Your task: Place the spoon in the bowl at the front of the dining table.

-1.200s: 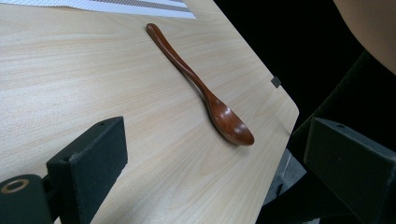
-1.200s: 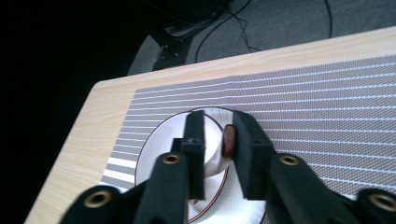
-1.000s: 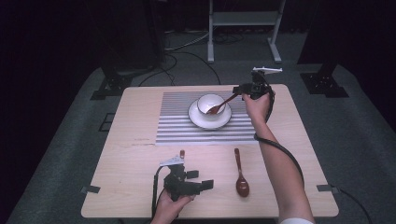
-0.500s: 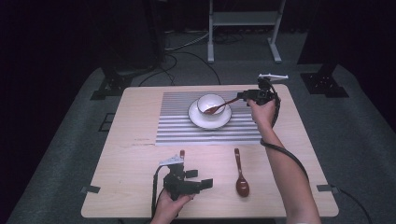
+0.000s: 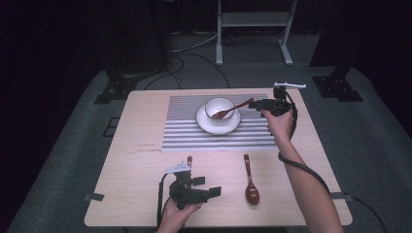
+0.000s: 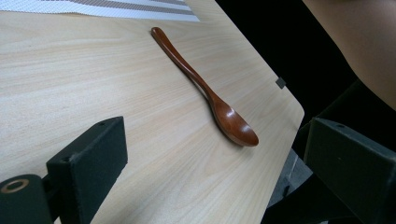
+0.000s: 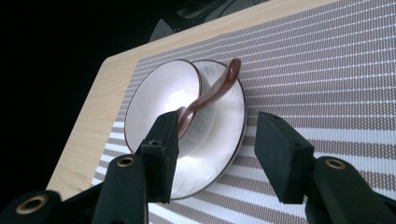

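Jaws of the left gripper (image 5: 216,192) stand apart near the table's (image 5: 145,194) front edge, a wooden spoon (image 5: 250,182) just beside them. Farther off, the right gripper (image 5: 256,103), its jaws just opened and empty, sits just clear of the second spoon (image 5: 232,109) resting in the bowl (image 5: 219,108) on its saucer (image 5: 206,124).

A pale wooden table (image 5: 136,160) stood on grey carpet (image 5: 73,160) in a dark room, lit from above while the walls behind fell into black. A white metal stand (image 5: 252,22) rose at the far side, with black cables (image 5: 189,53) trailing across the floor and dark equipment bases (image 5: 116,90) flanking the table's far corners
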{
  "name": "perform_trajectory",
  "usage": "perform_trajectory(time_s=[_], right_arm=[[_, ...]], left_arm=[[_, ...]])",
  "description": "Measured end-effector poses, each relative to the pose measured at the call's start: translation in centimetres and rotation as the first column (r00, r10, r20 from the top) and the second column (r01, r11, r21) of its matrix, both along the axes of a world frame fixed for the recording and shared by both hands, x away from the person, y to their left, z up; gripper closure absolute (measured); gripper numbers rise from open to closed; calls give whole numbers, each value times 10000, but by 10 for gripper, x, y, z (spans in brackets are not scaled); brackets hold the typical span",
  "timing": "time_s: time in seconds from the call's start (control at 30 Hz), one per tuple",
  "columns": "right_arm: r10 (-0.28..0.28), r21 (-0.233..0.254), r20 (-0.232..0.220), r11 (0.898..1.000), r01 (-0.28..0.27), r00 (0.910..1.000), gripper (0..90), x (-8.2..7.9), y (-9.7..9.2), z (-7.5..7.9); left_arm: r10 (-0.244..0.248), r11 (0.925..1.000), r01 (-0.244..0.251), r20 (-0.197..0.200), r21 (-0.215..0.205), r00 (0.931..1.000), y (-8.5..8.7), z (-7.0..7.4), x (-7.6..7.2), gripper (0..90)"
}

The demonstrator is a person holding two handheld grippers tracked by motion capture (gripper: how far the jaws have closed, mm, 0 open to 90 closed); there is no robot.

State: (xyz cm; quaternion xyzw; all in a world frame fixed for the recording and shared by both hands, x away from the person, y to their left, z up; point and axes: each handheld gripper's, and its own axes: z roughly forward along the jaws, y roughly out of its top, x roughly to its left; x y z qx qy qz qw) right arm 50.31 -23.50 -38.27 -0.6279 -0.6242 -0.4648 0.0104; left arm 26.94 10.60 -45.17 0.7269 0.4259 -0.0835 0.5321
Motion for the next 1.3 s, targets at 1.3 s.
perform_trajectory(time_s=[1.3], right_arm=[[1696,-117,-476,9853,-1703,9844,448,-44,9,-33]], left_arm=[[101,9998,-100,-20,179,9999,2,-2,4,50]])
